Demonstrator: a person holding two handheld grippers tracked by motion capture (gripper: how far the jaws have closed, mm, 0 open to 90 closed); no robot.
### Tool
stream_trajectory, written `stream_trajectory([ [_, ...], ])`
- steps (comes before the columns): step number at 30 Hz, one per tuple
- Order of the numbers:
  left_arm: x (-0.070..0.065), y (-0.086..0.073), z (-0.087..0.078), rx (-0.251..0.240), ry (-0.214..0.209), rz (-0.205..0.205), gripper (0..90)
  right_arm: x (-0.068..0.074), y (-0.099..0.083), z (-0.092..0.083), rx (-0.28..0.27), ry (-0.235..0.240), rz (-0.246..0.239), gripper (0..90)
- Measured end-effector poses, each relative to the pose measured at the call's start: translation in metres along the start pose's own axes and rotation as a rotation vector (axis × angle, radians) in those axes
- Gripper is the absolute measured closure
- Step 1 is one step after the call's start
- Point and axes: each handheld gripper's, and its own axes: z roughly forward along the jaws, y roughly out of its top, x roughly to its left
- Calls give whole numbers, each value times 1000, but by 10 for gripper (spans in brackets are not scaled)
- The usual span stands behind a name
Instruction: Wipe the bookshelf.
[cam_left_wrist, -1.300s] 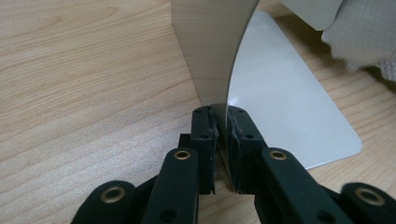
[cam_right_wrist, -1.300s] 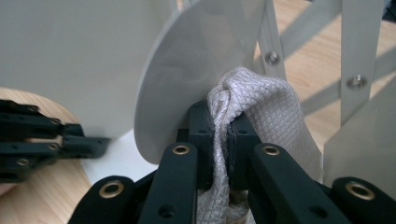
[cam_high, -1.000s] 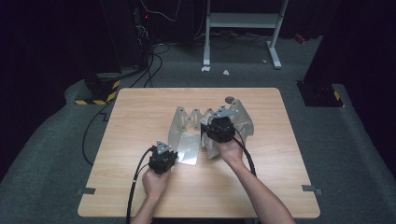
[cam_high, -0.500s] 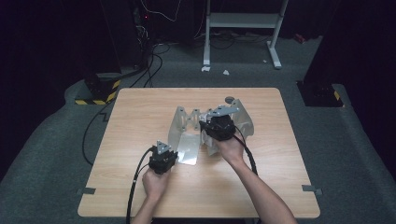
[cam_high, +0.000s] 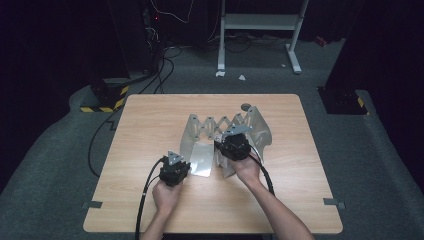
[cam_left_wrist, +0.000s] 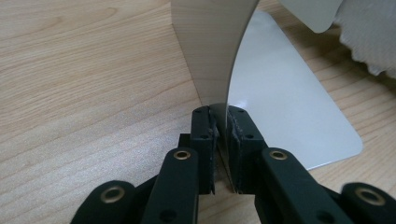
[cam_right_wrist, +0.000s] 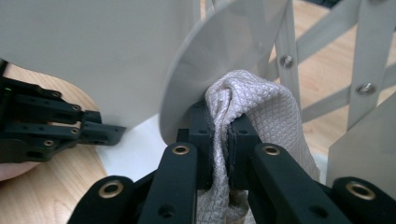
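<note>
Hanging a cloth (cam_right_wrist: 252, 112) on the expanding rack (cam_high: 225, 131) at mid-bench: I pinch one plate in my left gripper (cam_left_wrist: 219, 140) and the cloth in my right gripper (cam_right_wrist: 219, 140); seating and release remain.

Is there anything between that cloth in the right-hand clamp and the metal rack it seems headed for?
Nothing visible does. The right gripper is shut on the cloth, which already sits beside a grey panel of the rack. The left gripper clamps another panel's edge.
</note>
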Motion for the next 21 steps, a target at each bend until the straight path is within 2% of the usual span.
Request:
stream_trajectory([
  [3,0,0,0,0,0,1,814,-3,-5,6,13,-1,24,837],
  [5,0,0,0,0,0,0,813,-1,-4,1,-6,5,27,837],
  [9,0,0,0,0,0,-2,814,8,4,-20,-62,6,-8,836],
  [12,0,0,0,0,0,-1,813,10,10,-31,-88,13,-18,836],
  [15,0,0,0,0,0,-1,813,12,15,-36,-104,18,-20,835],
  [18,-1,0,0,-1,-1,0,811,10,20,-36,-117,45,1,835],
  [21,-1,0,0,-1,-2,-1,811,10,23,-37,-125,40,4,834],
])
